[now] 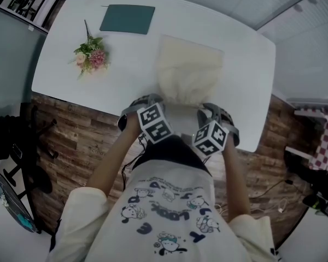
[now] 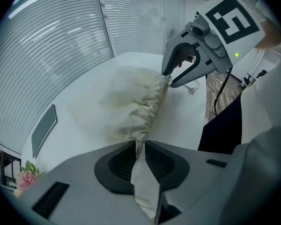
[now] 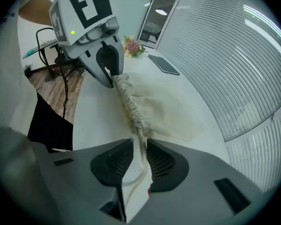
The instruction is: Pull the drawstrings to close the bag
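Observation:
A cream drawstring bag (image 1: 188, 72) lies on the white table (image 1: 246, 64), its gathered mouth turned toward the near edge. My left gripper (image 1: 153, 98) is at the mouth's left end and my right gripper (image 1: 208, 107) at its right end. In the left gripper view the bag (image 2: 126, 102) narrows into a cream drawstring tab (image 2: 143, 172) clamped between the left gripper's (image 2: 139, 146) pads. The right gripper (image 2: 168, 78) shows at the far end of the ruffled mouth. In the right gripper view the right gripper (image 3: 139, 146) is shut on the other drawstring tab (image 3: 133, 182), with the left gripper (image 3: 113, 81) opposite.
A dark green pad (image 1: 128, 18) lies at the table's far left, and a small flower bouquet (image 1: 91, 54) sits on the left side. Both grippers work at the table's near edge, with wood floor (image 1: 71, 130) below. A dark chair base (image 1: 22, 162) stands at the left.

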